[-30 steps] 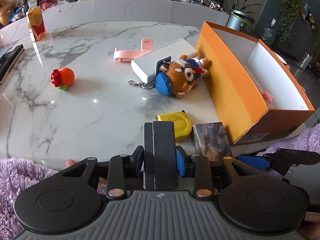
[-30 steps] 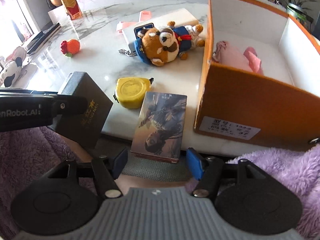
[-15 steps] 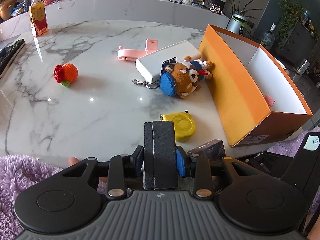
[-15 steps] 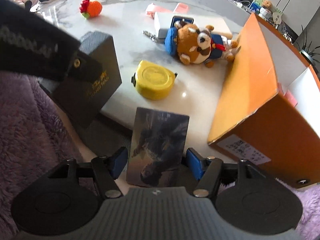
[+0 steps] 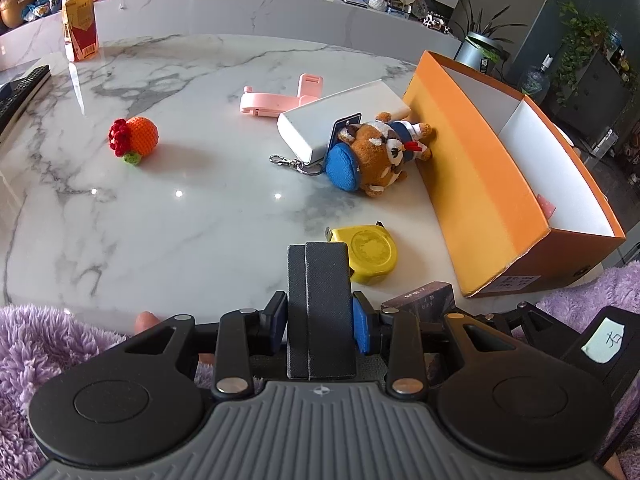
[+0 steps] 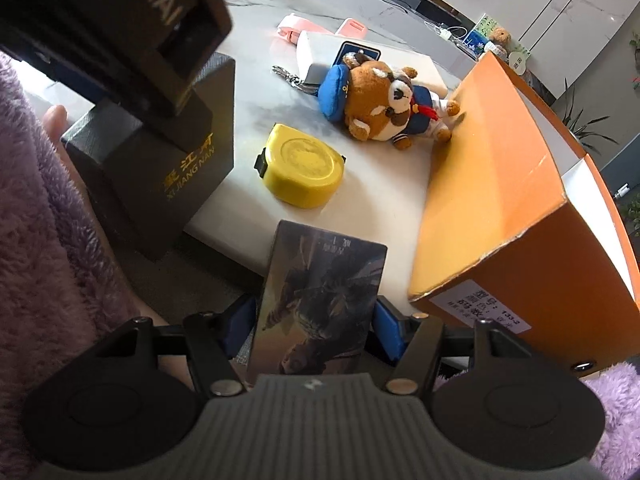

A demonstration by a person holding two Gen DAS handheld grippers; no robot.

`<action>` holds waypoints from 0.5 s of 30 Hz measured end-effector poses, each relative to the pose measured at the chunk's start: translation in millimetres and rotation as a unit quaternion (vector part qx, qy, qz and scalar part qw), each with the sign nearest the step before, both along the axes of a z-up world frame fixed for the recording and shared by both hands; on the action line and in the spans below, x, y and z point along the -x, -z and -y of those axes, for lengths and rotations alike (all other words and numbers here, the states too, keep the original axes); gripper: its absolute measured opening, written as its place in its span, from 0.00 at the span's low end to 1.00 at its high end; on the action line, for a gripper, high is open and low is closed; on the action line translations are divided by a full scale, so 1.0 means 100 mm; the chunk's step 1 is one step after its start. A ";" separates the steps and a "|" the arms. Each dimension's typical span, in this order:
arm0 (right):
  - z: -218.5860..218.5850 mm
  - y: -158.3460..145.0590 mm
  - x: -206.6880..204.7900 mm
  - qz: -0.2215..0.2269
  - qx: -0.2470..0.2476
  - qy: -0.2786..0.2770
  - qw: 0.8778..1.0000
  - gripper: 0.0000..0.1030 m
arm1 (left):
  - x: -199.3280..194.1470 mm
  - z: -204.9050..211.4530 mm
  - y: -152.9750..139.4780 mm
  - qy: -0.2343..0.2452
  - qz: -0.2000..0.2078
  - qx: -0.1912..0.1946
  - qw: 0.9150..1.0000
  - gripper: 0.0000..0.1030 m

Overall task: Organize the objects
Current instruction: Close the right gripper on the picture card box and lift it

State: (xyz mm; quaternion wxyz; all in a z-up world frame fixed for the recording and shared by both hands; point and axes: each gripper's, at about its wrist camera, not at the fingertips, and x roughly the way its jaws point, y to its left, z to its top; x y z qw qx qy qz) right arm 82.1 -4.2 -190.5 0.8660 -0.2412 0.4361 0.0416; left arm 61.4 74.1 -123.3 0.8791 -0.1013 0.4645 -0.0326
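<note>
My right gripper has its fingers clamped on a card box with a dark fantasy picture on its face; I'm holding it at the near edge of the marble table, off the surface, just short of the yellow tape measure. The orange box stands right beside it on the right, its labelled corner close to my right finger. From the left wrist camera I see that same card box poking up beyond the table edge.

My left gripper is closed on a black box with gold lettering, the dark slab filling the gap between its fingers, held upright at the table's near edge to the left of the tape measure.

Further in, the plush dog in a blue cap lies on its side, feet touching the orange box wall, head resting against the white box. Its key clip trails out on the marble. A pink stand lies behind the white box. The crocheted orange sits well apart on the left, and a juice bottle stands at the far left edge.
</note>
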 end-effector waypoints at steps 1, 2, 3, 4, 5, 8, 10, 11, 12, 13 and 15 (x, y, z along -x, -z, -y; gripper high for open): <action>-0.01 0.02 -0.01 0.002 0.004 -0.001 1.000 0.63 | 0.00 0.00 0.00 0.000 0.000 -0.001 1.000 0.38; -0.01 0.03 -0.01 0.002 0.006 -0.002 1.000 0.63 | 0.00 0.00 0.00 0.000 -0.001 -0.001 1.000 0.38; 0.00 0.02 -0.01 0.002 0.005 -0.003 1.000 0.63 | 0.00 0.00 0.00 0.000 -0.001 -0.002 1.000 0.38; 0.02 0.02 -0.01 0.001 0.004 -0.003 1.000 0.63 | 0.00 0.00 0.00 0.000 -0.001 -0.002 1.000 0.38; 0.04 0.00 -0.01 -0.001 0.001 -0.002 1.000 0.63 | 0.00 0.00 0.00 0.000 -0.001 -0.002 1.000 0.38; 0.18 -0.12 0.01 -0.002 -0.041 0.003 0.999 0.63 | 0.01 0.01 0.00 0.005 0.003 0.002 1.000 0.38; 0.29 -0.23 0.02 -0.007 -0.083 0.006 0.997 0.62 | 0.02 0.01 -0.01 0.008 0.005 0.008 1.000 0.38; 0.35 -0.29 0.02 -0.009 -0.099 0.010 0.995 0.62 | 0.02 0.02 -0.02 0.009 0.006 0.009 1.000 0.38; 0.40 -0.33 0.02 -0.012 -0.112 0.015 0.994 0.62 | 0.03 0.02 -0.03 0.009 0.008 0.010 1.000 0.38; 0.45 -0.39 0.01 -0.016 -0.130 0.018 0.991 0.62 | 0.03 0.03 -0.05 0.011 0.010 0.013 1.000 0.38; 0.56 -0.49 -0.01 -0.023 -0.165 0.028 0.986 0.62 | 0.05 0.05 -0.10 0.014 0.014 0.023 1.000 0.38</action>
